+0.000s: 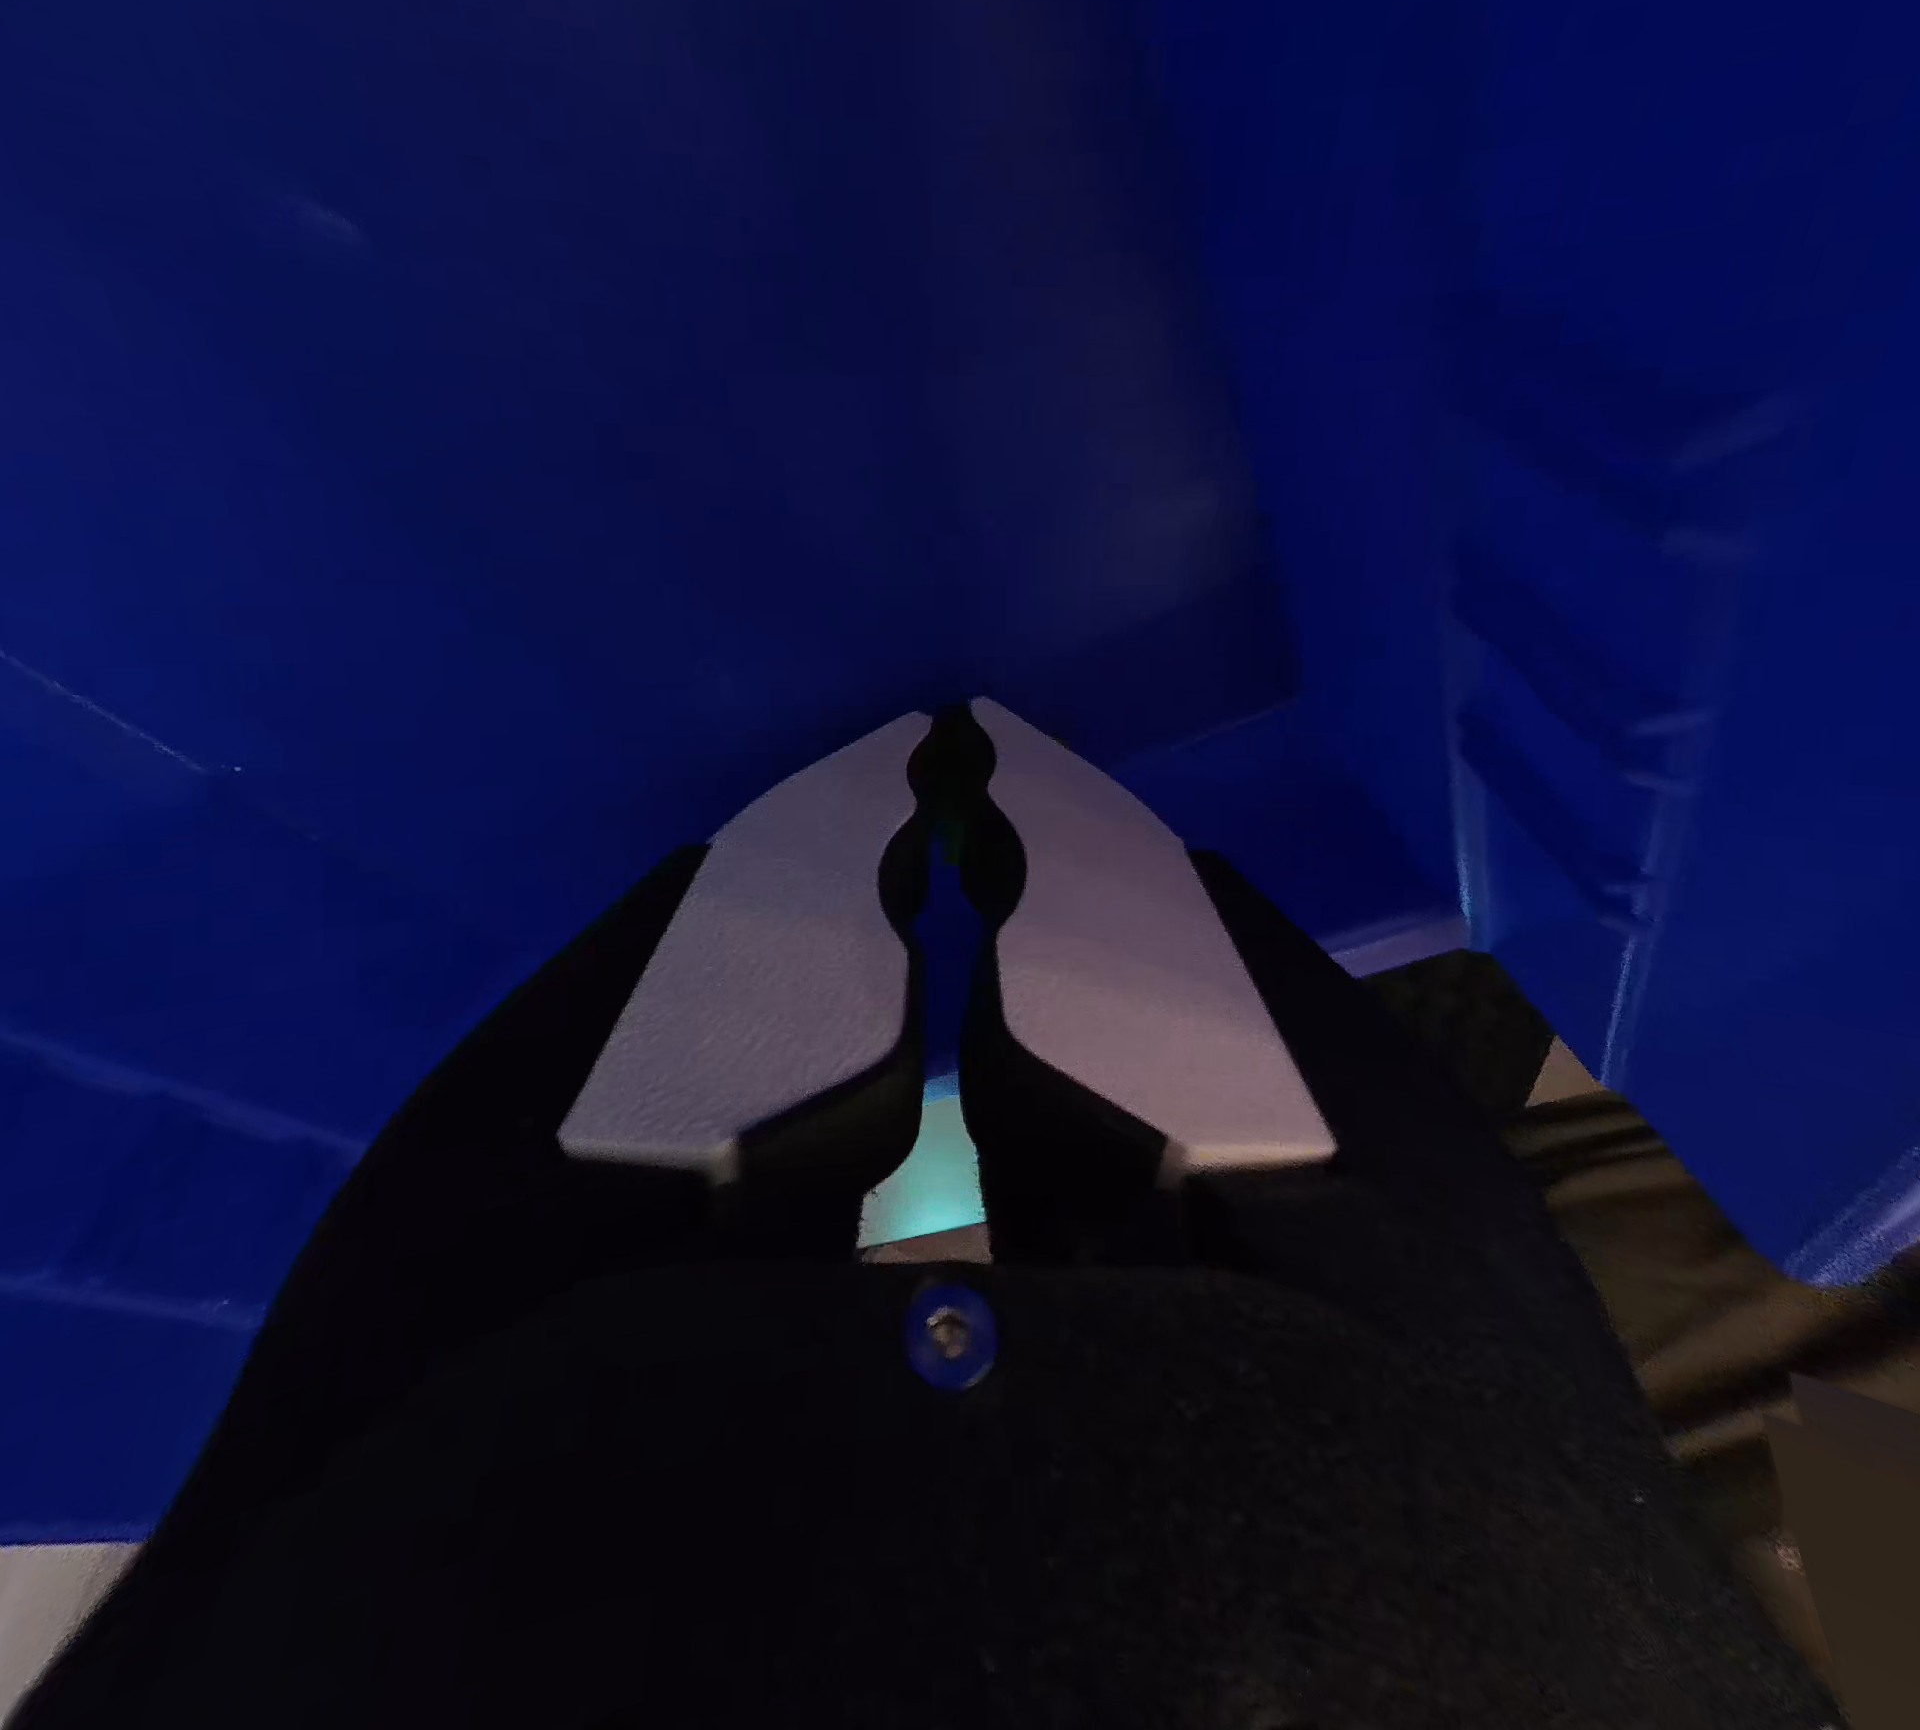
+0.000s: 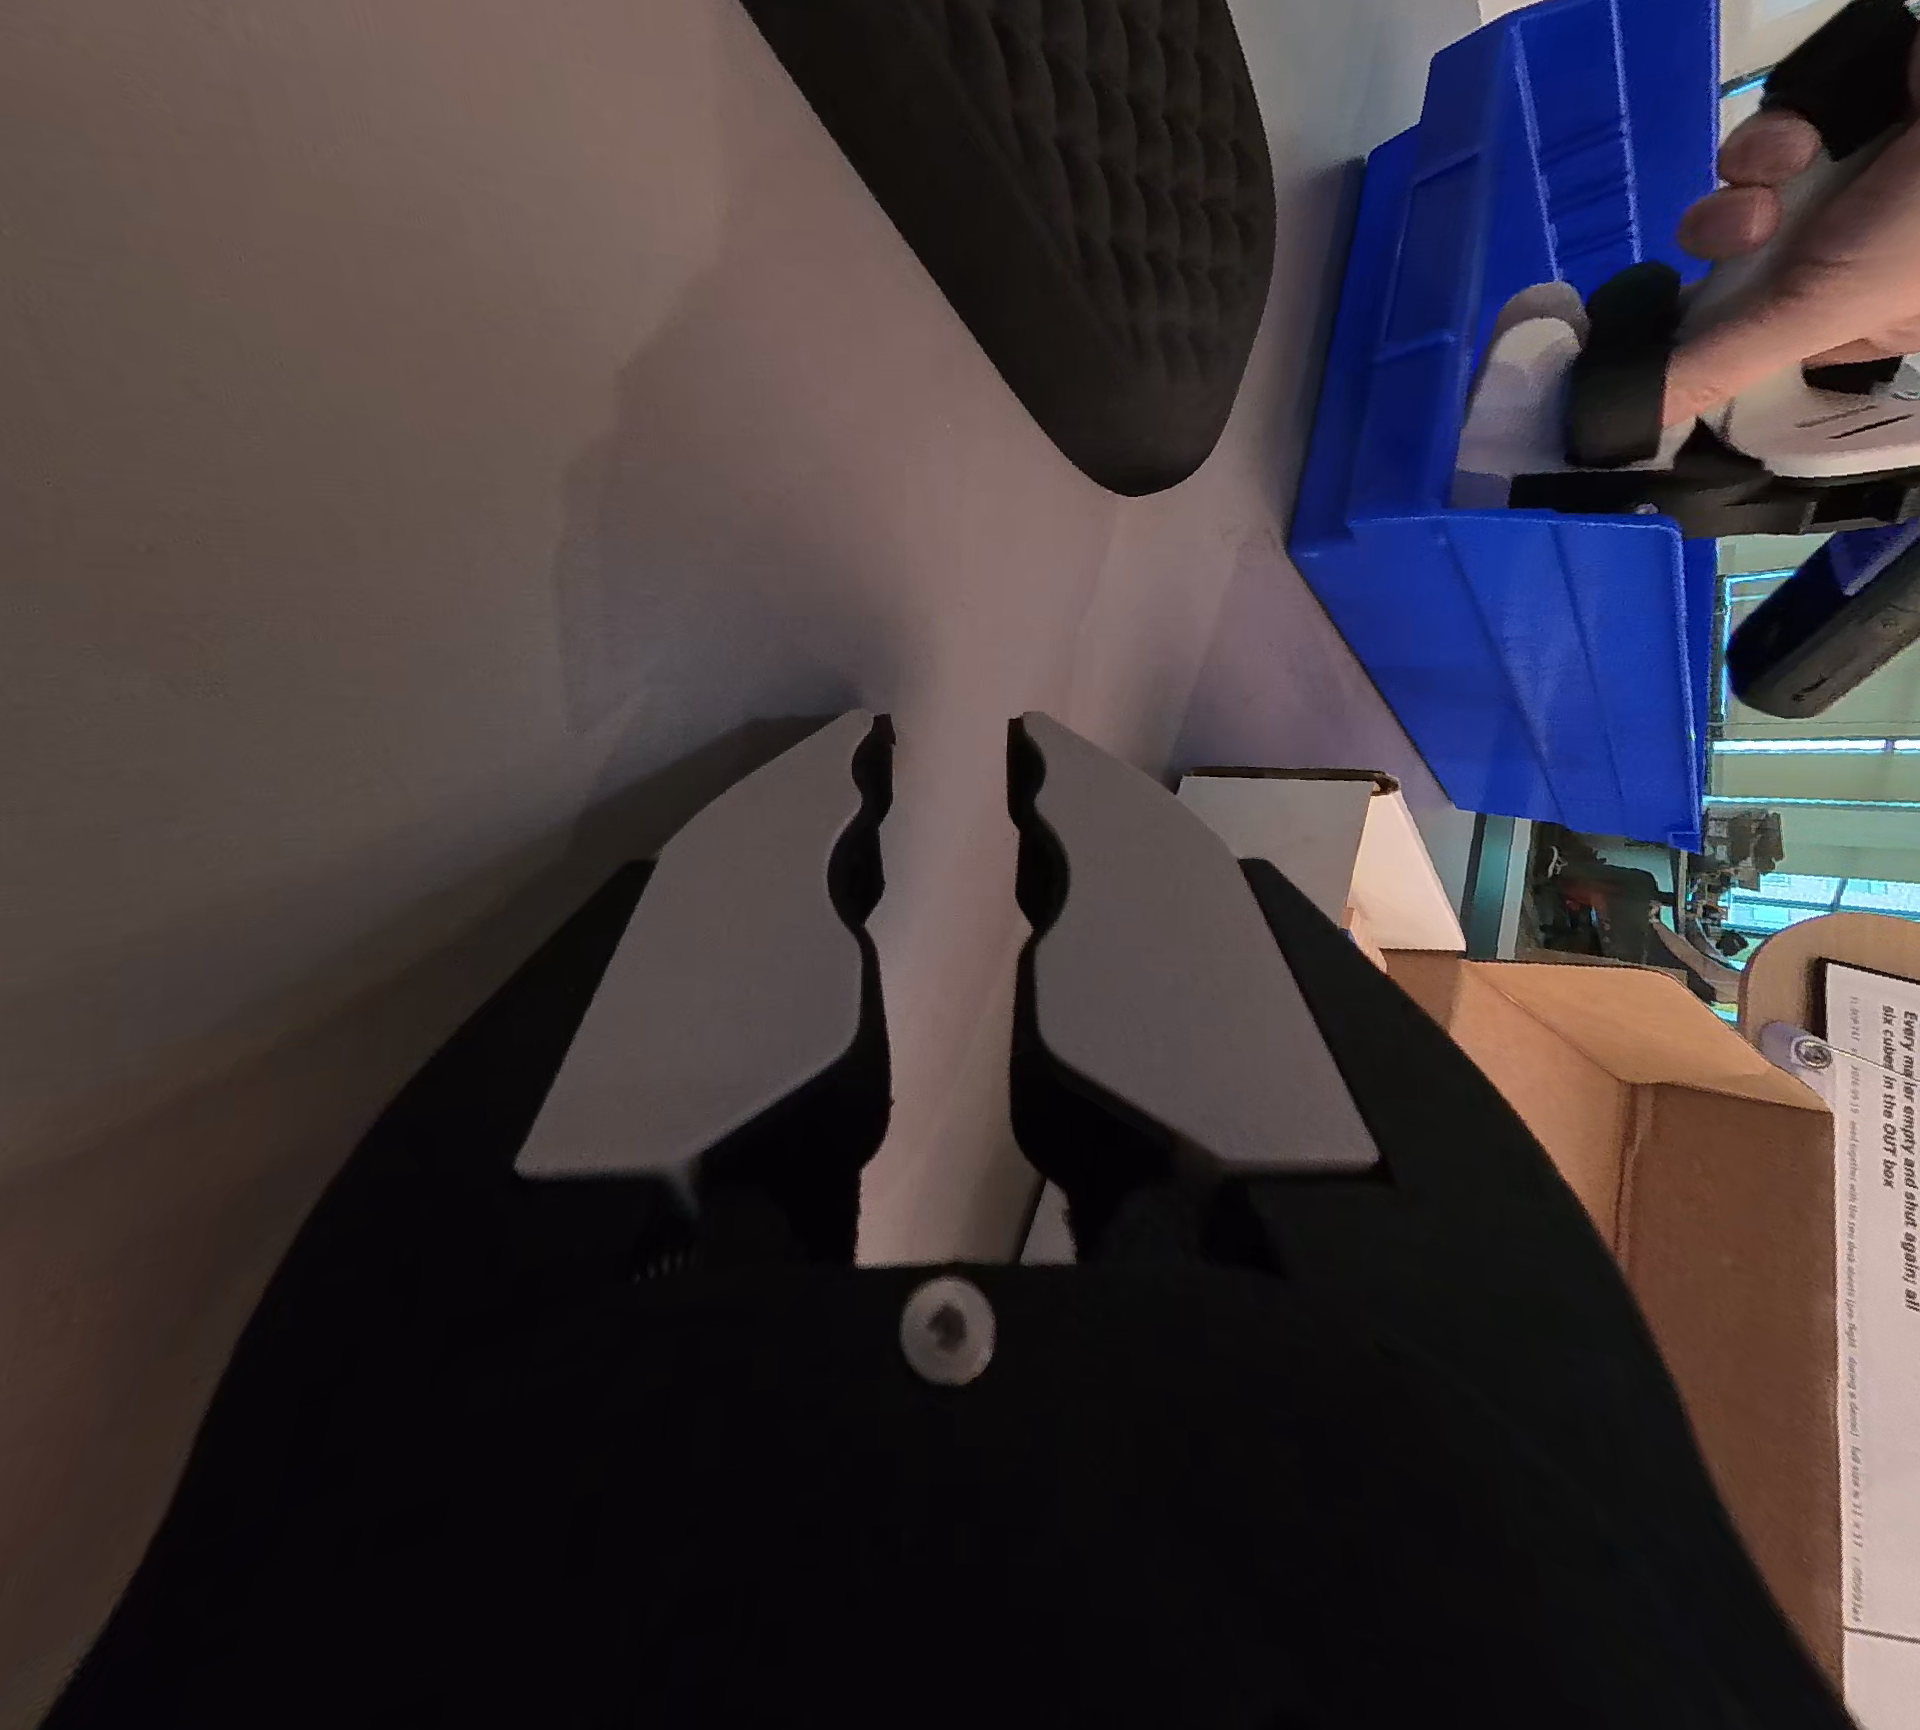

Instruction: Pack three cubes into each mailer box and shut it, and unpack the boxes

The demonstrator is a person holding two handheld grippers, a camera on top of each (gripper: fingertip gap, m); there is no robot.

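In the left wrist view my left gripper (image 1: pixel 951 712) is deep inside the blue bin (image 1: pixel 623 330). Its pads (image 1: pixel 810 932) are pressed together and nothing shows between the tips. No cube is in view. The right wrist view also shows this gripper (image 2: pixel 1512 371) reaching into the bin (image 2: pixel 1507 620), held by a person's hand (image 2: pixel 1787 257). My right gripper (image 2: pixel 948 719) lies low over the table (image 2: pixel 312 330), its jaws part-way apart. A white mailer box panel (image 2: pixel 951 1005) fills the space from pad to pad. More of the white box (image 2: pixel 1288 823) shows beside the right finger.
A black textured mat (image 2: pixel 987 122) lies on the table beyond my right gripper. A brown cardboard box (image 2: pixel 1662 1213) with a printed sheet (image 2: pixel 1881 1265) stands at the lower right. The bin's walls close in around my left gripper. The grippers' ends are close to 25 centimetres from one another.
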